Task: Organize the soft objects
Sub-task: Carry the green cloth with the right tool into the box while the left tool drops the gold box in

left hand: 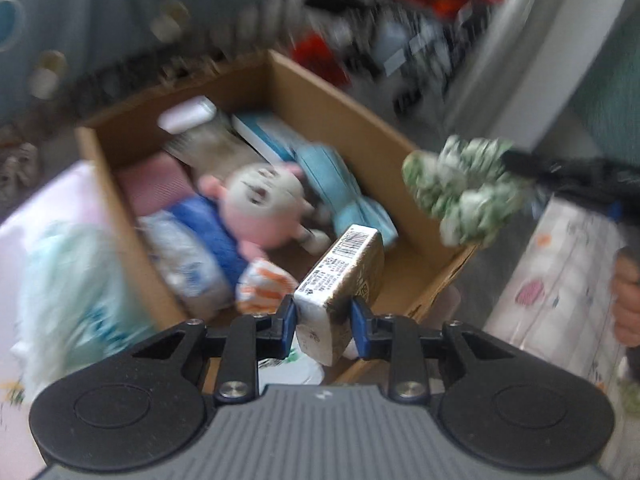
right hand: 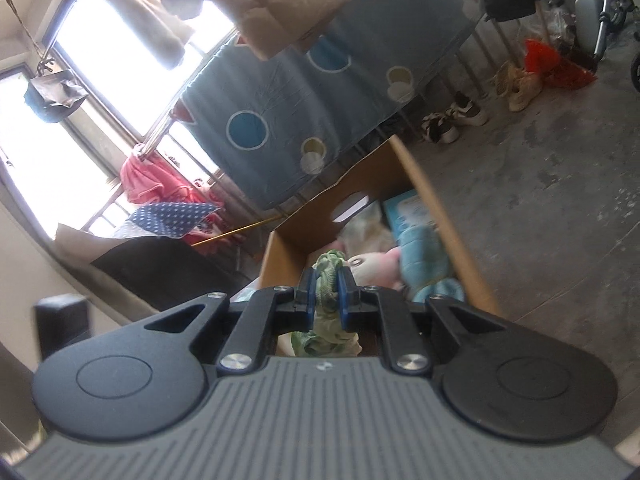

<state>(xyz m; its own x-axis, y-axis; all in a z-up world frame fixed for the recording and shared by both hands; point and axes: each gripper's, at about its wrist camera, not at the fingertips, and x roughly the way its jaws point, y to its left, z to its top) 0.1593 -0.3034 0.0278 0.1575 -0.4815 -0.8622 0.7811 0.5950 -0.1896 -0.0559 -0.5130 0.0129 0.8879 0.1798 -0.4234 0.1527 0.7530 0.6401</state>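
On the left wrist camera, my left gripper [left hand: 323, 318] is clamping a tan wrapped packet [left hand: 340, 280] with a barcode label, its blue pads pressed against both sides, just over the near end of the open cardboard box [left hand: 344, 108]. Inside the box I am seeing a pink-eared plush doll [left hand: 260, 204] in blue, a light blue soft toy [left hand: 344, 196], a white pack [left hand: 188, 114] at the far end and an orange-striped bag [left hand: 264, 286] near my pads. Over the box's right wall, a green-and-white fabric bundle [left hand: 464, 188] is hanging from the black tip of the other tool. The picture is blurred.

On the right wrist camera, my right gripper [right hand: 326, 300] is pinching that green fabric bundle [right hand: 326, 280] with its fingers nearly together, above the near end of the cardboard box [right hand: 448, 216], where the plush doll [right hand: 376, 266] and blue toy [right hand: 424, 256] are lying. Sneakers [right hand: 456, 118] are sitting on the concrete floor [right hand: 540, 184] beyond.
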